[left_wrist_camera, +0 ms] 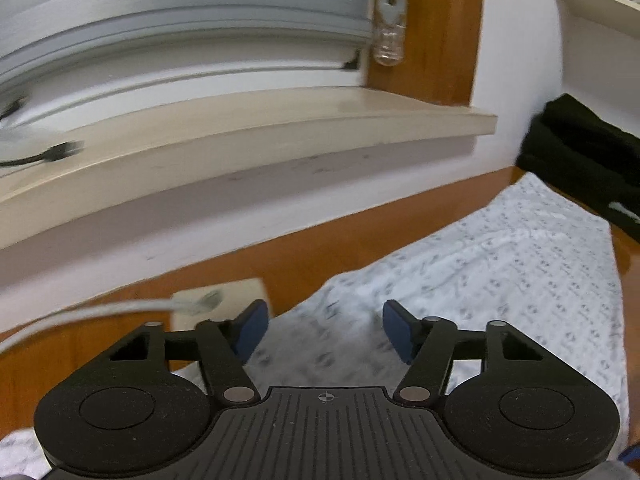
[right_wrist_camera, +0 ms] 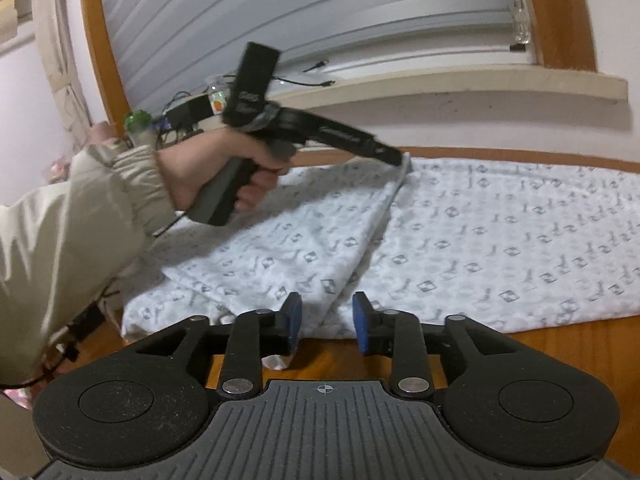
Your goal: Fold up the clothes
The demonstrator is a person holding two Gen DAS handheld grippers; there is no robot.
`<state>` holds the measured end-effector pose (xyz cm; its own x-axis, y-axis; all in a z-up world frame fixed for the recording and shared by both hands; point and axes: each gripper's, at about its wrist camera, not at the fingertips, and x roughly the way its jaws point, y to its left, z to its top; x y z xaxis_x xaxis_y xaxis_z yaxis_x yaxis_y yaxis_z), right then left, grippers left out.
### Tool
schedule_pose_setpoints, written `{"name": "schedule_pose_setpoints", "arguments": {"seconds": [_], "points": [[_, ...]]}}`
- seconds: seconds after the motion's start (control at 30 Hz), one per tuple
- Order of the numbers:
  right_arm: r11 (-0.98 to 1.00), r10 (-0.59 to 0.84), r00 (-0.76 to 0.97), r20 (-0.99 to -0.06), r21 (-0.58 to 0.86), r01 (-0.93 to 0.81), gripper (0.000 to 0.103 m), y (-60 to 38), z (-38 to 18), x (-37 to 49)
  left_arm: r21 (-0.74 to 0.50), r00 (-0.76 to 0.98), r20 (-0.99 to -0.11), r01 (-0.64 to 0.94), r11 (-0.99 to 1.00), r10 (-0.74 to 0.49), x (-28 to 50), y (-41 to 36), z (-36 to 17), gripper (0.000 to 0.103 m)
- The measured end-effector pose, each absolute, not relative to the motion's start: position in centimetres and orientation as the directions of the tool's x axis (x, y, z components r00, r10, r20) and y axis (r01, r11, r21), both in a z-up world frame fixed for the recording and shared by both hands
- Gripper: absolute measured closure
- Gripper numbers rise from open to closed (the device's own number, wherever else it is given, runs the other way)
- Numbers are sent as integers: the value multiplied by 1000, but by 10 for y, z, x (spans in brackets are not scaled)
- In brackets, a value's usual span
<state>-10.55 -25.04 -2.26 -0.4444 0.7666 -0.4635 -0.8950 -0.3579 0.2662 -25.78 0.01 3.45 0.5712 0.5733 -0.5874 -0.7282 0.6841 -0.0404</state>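
Observation:
A white garment with a grey print (right_wrist_camera: 500, 240) lies spread on a wooden table (right_wrist_camera: 560, 356), its left part folded over into a flap (right_wrist_camera: 288, 240). It also shows in the left wrist view (left_wrist_camera: 500, 272). My left gripper (left_wrist_camera: 322, 330) is open, its blue pads (left_wrist_camera: 252, 330) apart above the cloth. In the right wrist view the left gripper (right_wrist_camera: 400, 158) hovers at the flap's far corner, which is lifted at its tip. My right gripper (right_wrist_camera: 326, 322) is open at the garment's near edge, holding nothing.
A beige window sill (left_wrist_camera: 280, 128) and grey shutter (right_wrist_camera: 320, 12) run behind the table. Dark folded clothes (left_wrist_camera: 580, 160) lie at the far right. Cables and small items (right_wrist_camera: 180, 116) sit on the sill at left. A grey cable and beige box (left_wrist_camera: 224, 300) sit by the left gripper.

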Motion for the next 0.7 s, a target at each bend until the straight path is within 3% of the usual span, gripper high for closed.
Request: {"name": "schedule_pose_setpoints", "arguments": {"seconds": [0.07,0.23,0.3,0.33,0.7], "points": [[-359,761,-452,-465,279,-891,70,-250,-24,-106,-35,574,-591,-720,693,567,-251,2,31,51],[-365,748,-466,-473,293,-884,70,-250,-28,-108,-64,583,-590,-724,687,559,-252,10,21,88],[-381,742,-483,-466,300,-875,96,-250,-28,-107,-77,598,-565,-724,686,568,-258,9,23,94],[-391,740,-491,-460,300,-870,101,-251,-27,-108,-78,605,-552,-723,687,574,-260,7,25,95],[-417,790,-490,-369,263,-870,101,-261,-2,-108,-94,637,-437,-735,671,636,-284,-1,73,98]]}}
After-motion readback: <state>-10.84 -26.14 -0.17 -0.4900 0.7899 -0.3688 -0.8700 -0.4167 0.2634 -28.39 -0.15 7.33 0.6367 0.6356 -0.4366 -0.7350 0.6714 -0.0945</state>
